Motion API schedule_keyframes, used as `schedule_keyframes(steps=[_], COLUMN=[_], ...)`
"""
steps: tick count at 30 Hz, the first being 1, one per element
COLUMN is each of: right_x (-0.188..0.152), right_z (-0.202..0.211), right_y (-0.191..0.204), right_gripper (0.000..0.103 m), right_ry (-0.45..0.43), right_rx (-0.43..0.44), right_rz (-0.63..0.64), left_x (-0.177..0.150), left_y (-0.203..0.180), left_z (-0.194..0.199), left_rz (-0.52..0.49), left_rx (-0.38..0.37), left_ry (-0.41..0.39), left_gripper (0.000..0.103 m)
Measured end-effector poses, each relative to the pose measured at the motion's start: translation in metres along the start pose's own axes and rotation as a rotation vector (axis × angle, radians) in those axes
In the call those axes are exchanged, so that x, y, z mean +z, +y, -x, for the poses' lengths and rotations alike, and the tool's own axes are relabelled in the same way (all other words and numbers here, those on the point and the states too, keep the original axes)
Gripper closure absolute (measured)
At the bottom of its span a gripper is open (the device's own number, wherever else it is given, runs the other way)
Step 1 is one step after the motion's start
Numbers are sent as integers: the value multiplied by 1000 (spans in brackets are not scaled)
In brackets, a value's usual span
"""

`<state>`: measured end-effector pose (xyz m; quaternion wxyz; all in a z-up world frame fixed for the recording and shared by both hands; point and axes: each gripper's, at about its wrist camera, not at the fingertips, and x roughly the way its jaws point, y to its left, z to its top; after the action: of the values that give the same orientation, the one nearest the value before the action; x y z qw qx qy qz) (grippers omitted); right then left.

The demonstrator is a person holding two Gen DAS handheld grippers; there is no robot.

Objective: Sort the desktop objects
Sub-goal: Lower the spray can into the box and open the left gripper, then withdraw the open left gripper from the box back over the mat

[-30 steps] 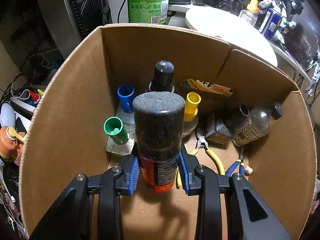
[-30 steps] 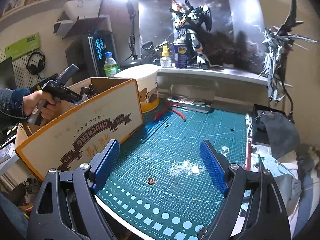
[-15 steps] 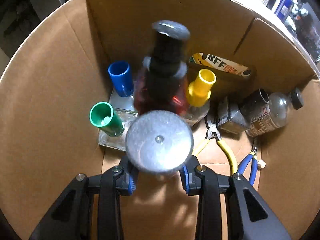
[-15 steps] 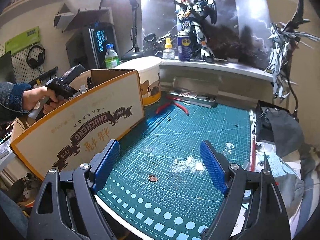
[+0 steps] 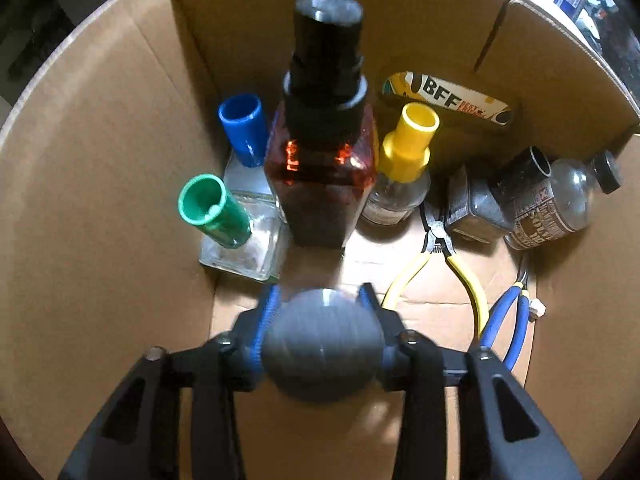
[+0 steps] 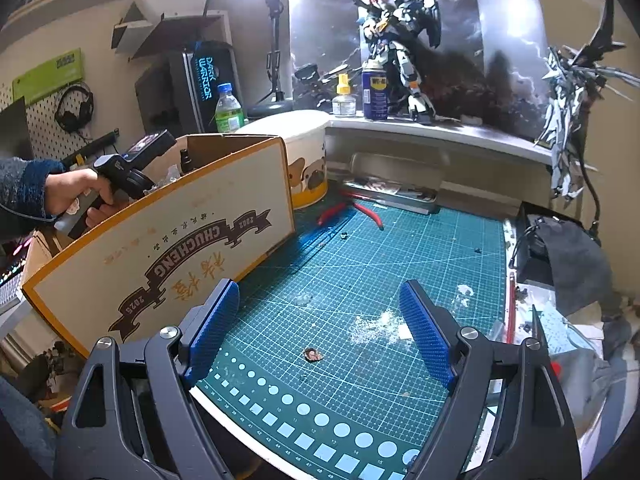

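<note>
Pointing steeply down into the cardboard box (image 5: pixel 100 184), the left gripper (image 5: pixel 322 334) has the spray can (image 5: pixel 322 354) standing upright between its blue pads (image 5: pixel 264 328), cap end toward the camera and its long axis running straight down to the box floor. Those jaws have just been opening, and now the can looks blurred and the pads seem to stand just off its sides, so I'd judge this a release rather than a grip. Just beyond the can stands the amber bottle (image 5: pixel 324 184) with its black cap, flanked by the green-capped bottle (image 5: pixel 224 220), the blue-capped bottle (image 5: pixel 244 136) and the yellow-capped bottle (image 5: pixel 404 160); the yellow-handled pliers (image 5: pixel 460 264) lie flat to the right. The coming move turns on lifting straight up along the can's axis, since any sideways drift would tip it into the amber bottle. Over on the right, the right gripper (image 6: pixel 320 332) hangs wide open and empty above the green cutting mat (image 6: pixel 400 264) on the table, angled gently down. Farther back, red-handled cutters (image 6: pixel 352 210) lie on the mat, nearer this right hand. The left hand (image 6: pixel 76 196) shows at the box edge.
</note>
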<state>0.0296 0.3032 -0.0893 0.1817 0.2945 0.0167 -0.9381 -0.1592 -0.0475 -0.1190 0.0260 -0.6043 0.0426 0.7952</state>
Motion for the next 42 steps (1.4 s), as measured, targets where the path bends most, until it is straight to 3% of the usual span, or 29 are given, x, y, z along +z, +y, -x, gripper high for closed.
schedule_keyframes(steps=[5,12,16,22,28,32,37,39,42], right_x=[-1,-6,-13,-29,-45,-56,-70,-74,-79], right_z=[1,8,23,53,93,111,124,124,125], right_y=[0,-3,-17,-52,-81,-91,-90,-90,-91], right_gripper=[22,21,21,21,21,21,21,21,21], right_ry=[-1,-2,-11,-22,-34,-30,-30,-22,-16], right_rx=[7,-4,-36,-119,-221,-266,-290,-295,-298], right_rz=[-1,-1,-12,-75,-144,-182,-194,-200,-209], left_x=[-2,-27,-48,-81,-149,-176,-203,-211,-214], left_y=[-12,-36,-32,-49,-95,-130,-190,-212,-235], left_z=[29,103,134,190,208,195,161,140,108], left_rz=[-61,-136,-143,-138,-142,-136,-207,-257,-304], left_rx=[63,109,14,-167,-187,-283,-393,-397,-334], left_ry=[-59,-233,-396,-665,-923,-922,-847,-817,-787], left_gripper=[25,14,1,0,0,0,0,0,0])
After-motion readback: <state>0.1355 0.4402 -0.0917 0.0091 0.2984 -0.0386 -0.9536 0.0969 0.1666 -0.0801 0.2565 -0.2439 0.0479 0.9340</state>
